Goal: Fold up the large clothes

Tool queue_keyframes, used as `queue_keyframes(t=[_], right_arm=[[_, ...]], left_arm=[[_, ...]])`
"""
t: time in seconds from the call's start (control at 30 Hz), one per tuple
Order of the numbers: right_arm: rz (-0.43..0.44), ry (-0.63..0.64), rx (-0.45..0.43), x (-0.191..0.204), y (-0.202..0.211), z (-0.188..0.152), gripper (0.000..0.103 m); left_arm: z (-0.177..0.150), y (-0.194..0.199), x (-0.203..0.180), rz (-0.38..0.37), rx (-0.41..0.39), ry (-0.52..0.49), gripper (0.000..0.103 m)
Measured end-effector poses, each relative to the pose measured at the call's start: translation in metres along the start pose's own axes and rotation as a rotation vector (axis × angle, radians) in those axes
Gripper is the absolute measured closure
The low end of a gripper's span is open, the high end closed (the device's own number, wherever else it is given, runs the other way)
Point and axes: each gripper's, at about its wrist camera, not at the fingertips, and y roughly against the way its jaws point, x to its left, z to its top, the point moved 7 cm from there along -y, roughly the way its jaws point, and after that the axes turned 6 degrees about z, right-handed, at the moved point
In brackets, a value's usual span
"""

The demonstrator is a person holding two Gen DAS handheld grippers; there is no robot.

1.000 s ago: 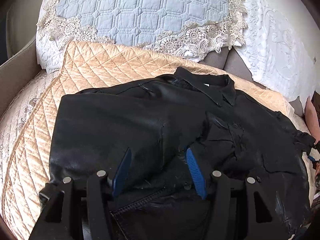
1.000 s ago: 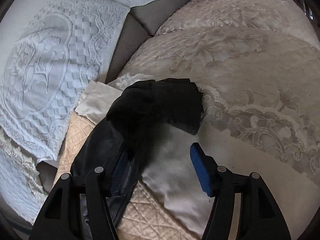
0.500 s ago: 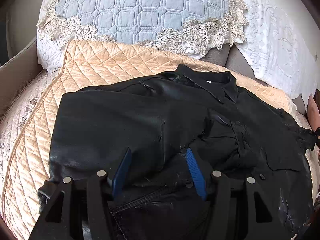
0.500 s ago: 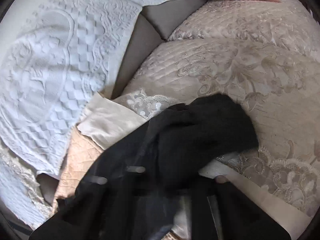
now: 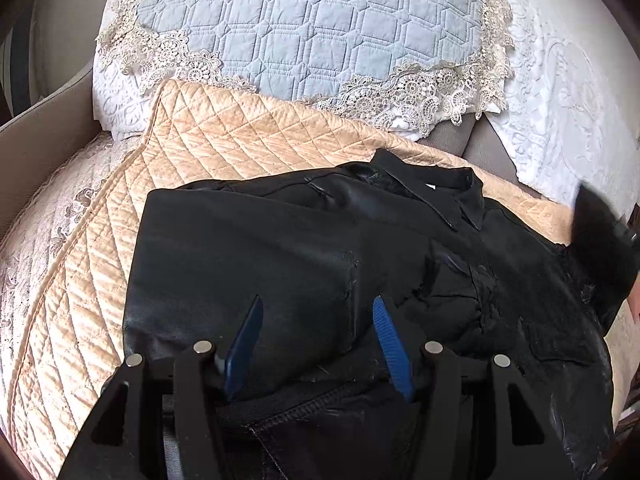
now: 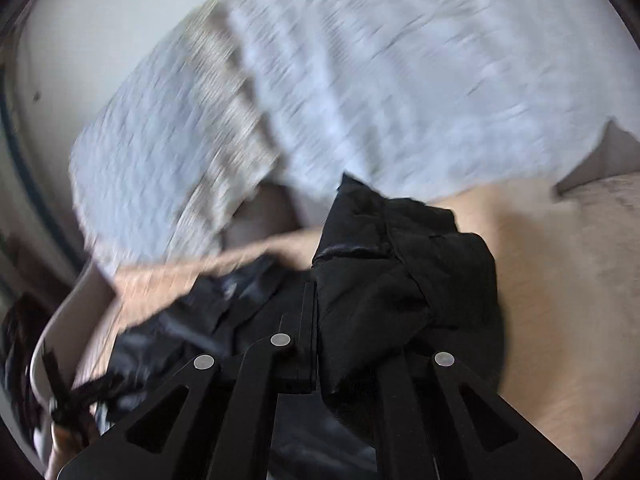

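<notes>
We work on a sofa (image 5: 36, 152) covered with a peach quilted throw (image 5: 224, 148). Against the backrest leans a pale blue quilted cushion (image 5: 312, 28) edged in cream lace, and to its right lies a white embossed cover (image 5: 568, 92).

From left to right in the left wrist view:

1. The throw runs bare along the left edge.
2. The black leather jacket (image 5: 260, 248) lies spread flat on the throw, collar (image 5: 436, 196) toward the cushion. A zipper line shows at the near hem.
3. Our left gripper (image 5: 318, 344) rests over the near part of the jacket. Its blue pads (image 5: 390, 344) stand spread apart, with a raised ridge of leather between them. We cannot tell whether the pads press on it.
4. At the far right edge, a dark bunch of jacket fabric (image 5: 600, 240) stands lifted above the throw.

In the right wrist view the background is blurred. Our right gripper (image 6: 316, 320) has its jaws nearly pressed together, pinching a gathered fold of the jacket (image 6: 400, 280), which bulges to the right of the fingers. The rest of the jacket trails away to the lower left over the throw (image 6: 540, 280).

No containers appear in either view.
</notes>
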Motion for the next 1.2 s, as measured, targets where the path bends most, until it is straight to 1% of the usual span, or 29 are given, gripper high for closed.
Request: queue_keyframes(t=[0.03,0.07,0.1,0.13,0.17,0.23,0.27,0.33,0.37,0.43,0.47,0.5,0.6,0.63,0.67,0.7,0.73,0.77,0.8,0.83,0.87,0.9,0.93,0.97,1.0,1.07,1.13,1.17,1.2], right_arm=[[0.029,0.006,0.045,0.008,-0.014,-0.013,0.086],[0.075,0.014,0.122,0.018,-0.034,-0.035,0.071],[0.114,0.012,0.217,0.025,-0.056,-0.060,0.061],[0.126,-0.005,0.269,0.027,-0.070,-0.078,0.050],[0.131,-0.044,0.320,0.026,-0.082,-0.100,0.046],[0.144,-0.100,0.340,0.023,-0.086,-0.120,0.046],[0.147,-0.130,0.318,0.019,-0.082,-0.127,0.046],[0.131,-0.165,0.256,0.011,-0.069,-0.122,0.046],[0.108,-0.188,0.208,0.004,-0.062,-0.117,0.045],[0.074,-0.226,0.149,-0.008,-0.056,-0.105,0.044],[0.070,-0.246,0.140,-0.015,-0.051,-0.103,0.042],[0.067,-0.290,0.145,-0.024,-0.059,-0.098,0.042],[0.002,-0.430,0.211,-0.051,-0.088,-0.095,0.042],[0.007,-0.448,0.200,-0.052,-0.094,-0.091,0.042],[0.011,-0.444,0.189,-0.049,-0.096,-0.087,0.046],[0.040,-0.424,0.169,-0.038,-0.096,-0.080,0.051],[0.088,-0.397,0.151,-0.023,-0.094,-0.077,0.057],[0.159,-0.359,0.145,-0.004,-0.092,-0.073,0.057],[0.242,-0.305,0.164,0.024,-0.093,-0.073,0.057],[0.299,-0.254,0.196,0.044,-0.093,-0.076,0.057],[0.337,-0.199,0.226,0.062,-0.091,-0.079,0.057],[0.358,-0.141,0.237,0.077,-0.089,-0.081,0.057],[0.375,-0.105,0.227,0.085,-0.084,-0.080,0.056],[0.409,-0.085,0.189,0.090,-0.077,-0.076,0.056],[0.425,-0.099,0.155,0.087,-0.072,-0.072,0.056],[0.393,-0.181,0.081,0.069,-0.071,-0.063,0.056],[0.305,-0.276,0.032,0.035,-0.076,-0.060,0.056],[0.263,-0.293,0.034,0.025,-0.079,-0.061,0.056],[0.189,-0.299,0.063,0.016,-0.090,-0.066,0.056]], left_arm=[[0.000,0.000,0.001,-0.002,0.000,0.001,0.044],[0.001,0.001,0.001,-0.002,-0.001,0.003,0.044],[0.001,0.001,0.002,-0.002,-0.001,0.006,0.044],[0.001,0.001,0.003,-0.005,-0.001,0.011,0.044],[0.002,0.002,0.004,-0.009,0.000,0.016,0.044],[0.004,0.003,0.007,-0.012,-0.003,0.028,0.044],[0.004,0.003,0.009,-0.012,-0.004,0.034,0.044],[0.006,0.003,0.013,-0.013,-0.002,0.047,0.044],[0.006,0.001,0.015,-0.011,0.002,0.052,0.044],[0.006,-0.001,0.018,-0.012,0.016,0.067,0.044],[0.006,-0.003,0.019,-0.015,0.024,0.075,0.044],[0.005,-0.004,0.020,-0.019,0.032,0.084,0.044],[0.003,-0.006,0.022,-0.031,0.049,0.102,0.044],[0.003,-0.007,0.022,-0.030,0.052,0.104,0.044],[0.002,-0.007,0.023,-0.028,0.054,0.105,0.044],[0.002,-0.007,0.023,-0.026,0.054,0.106,0.044],[0.002,-0.007,0.024,-0.026,0.054,0.108,0.044],[0.002,-0.007,0.024,-0.028,0.055,0.109,0.044],[0.003,-0.007,0.024,-0.030,0.055,0.108,0.044],[0.003,-0.008,0.024,-0.029,0.054,0.106,0.044],[0.003,-0.008,0.024,-0.027,0.053,0.104,0.044],[0.003,-0.008,0.025,-0.025,0.053,0.105,0.044],[0.004,-0.008,0.026,-0.025,0.053,0.108,0.044],[0.004,-0.007,0.027,-0.024,0.053,0.111,0.044],[0.004,-0.007,0.028,-0.022,0.052,0.114,0.044],[0.005,-0.007,0.030,-0.016,0.050,0.119,0.044],[0.006,-0.008,0.029,-0.016,0.052,0.118,0.044],[0.005,-0.009,0.028,-0.013,0.053,0.114,0.044],[0.005,-0.010,0.027,-0.009,0.057,0.108,0.044]])
